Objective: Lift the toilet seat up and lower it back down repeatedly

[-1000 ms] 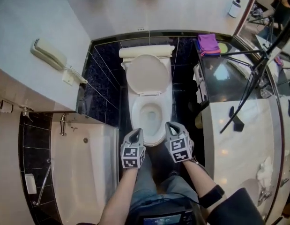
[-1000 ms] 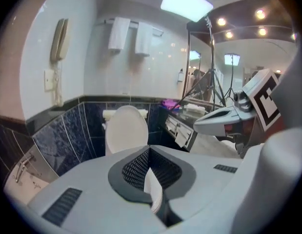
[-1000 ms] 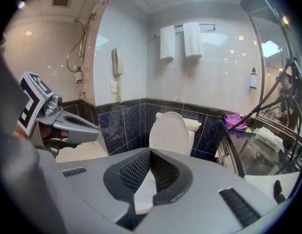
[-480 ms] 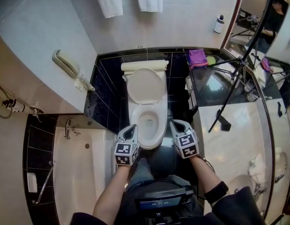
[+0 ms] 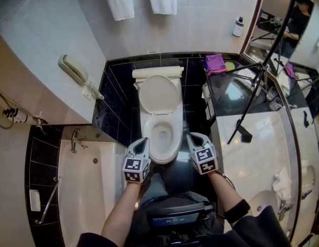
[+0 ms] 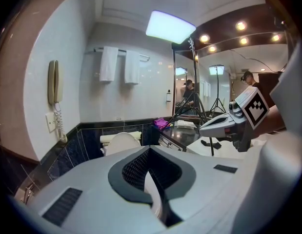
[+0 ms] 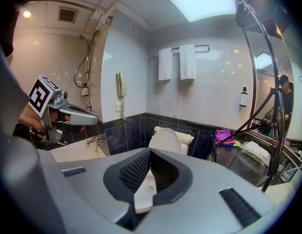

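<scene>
the left gripper and the right gripper hover nearest, one at each front corner of the bowl. both have their jaws closed together and empty, and neither touches anything. the toilet seat seems to lie flat on the bowl just beyond them. white on white, i cannot rule out that it stands up with the lid.

closed tips can only hook under the smooth rim, so the seat could slide off and slam down. lifting from one corner alone could twist the hinge. swinging it up too hard would knock it against the lid, which leans on the tank.

the seat's long axis runs near to far. its rounded front points near, toward the person, and its hinged end points far, toward the tank.
</scene>
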Tool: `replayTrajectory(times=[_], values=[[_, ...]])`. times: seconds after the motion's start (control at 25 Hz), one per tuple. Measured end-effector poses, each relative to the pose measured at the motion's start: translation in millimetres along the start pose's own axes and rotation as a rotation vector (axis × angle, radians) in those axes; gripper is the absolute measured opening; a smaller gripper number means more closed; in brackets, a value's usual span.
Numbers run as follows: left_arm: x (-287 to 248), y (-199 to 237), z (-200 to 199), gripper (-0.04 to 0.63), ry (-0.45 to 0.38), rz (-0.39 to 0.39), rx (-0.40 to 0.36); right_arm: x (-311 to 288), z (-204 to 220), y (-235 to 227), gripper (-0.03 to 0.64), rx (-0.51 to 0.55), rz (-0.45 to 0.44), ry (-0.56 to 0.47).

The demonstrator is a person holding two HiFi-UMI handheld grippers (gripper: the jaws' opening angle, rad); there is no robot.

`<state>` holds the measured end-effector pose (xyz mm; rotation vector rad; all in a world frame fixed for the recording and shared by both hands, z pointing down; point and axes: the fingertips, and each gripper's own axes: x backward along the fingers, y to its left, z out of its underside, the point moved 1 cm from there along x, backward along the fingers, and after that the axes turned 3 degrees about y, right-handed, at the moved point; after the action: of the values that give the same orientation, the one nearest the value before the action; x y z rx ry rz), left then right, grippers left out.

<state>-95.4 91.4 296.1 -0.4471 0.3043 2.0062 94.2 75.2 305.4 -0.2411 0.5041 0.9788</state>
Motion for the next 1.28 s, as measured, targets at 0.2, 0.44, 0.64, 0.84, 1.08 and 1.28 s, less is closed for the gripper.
replayTrajectory(times=[0.2, 0.44, 0.64, 0.84, 1.08, 1.28], values=[[0, -1, -3, -0.009, -0.012, -0.004, 0.004, -2, 8, -6, 0.018, 0.015, 0.014, 0.002], [-5, 0, 2, -0.009, -0.005, 0.001, -0.006, -5, 11, -2, 0.020, 0.000, 0.008, 0.021], [-17, 6, 9, -0.009, 0.000, 0.008, -0.013, -23, 27, -11, 0.029, -0.027, 0.025, 0.045], [-40, 17, 26, -0.009, 0.002, 0.010, -0.045, -63, 73, -30, 0.152, -0.171, 0.005, 0.094], [-63, 31, 66, -0.009, 0.064, 0.035, -0.048, -104, 150, -37, 0.182, -0.390, -0.003, 0.199], [-102, 42, 108, -0.009, 0.069, 0.044, -0.080, -156, 225, -39, 0.195, -0.525, -0.012, 0.269]])
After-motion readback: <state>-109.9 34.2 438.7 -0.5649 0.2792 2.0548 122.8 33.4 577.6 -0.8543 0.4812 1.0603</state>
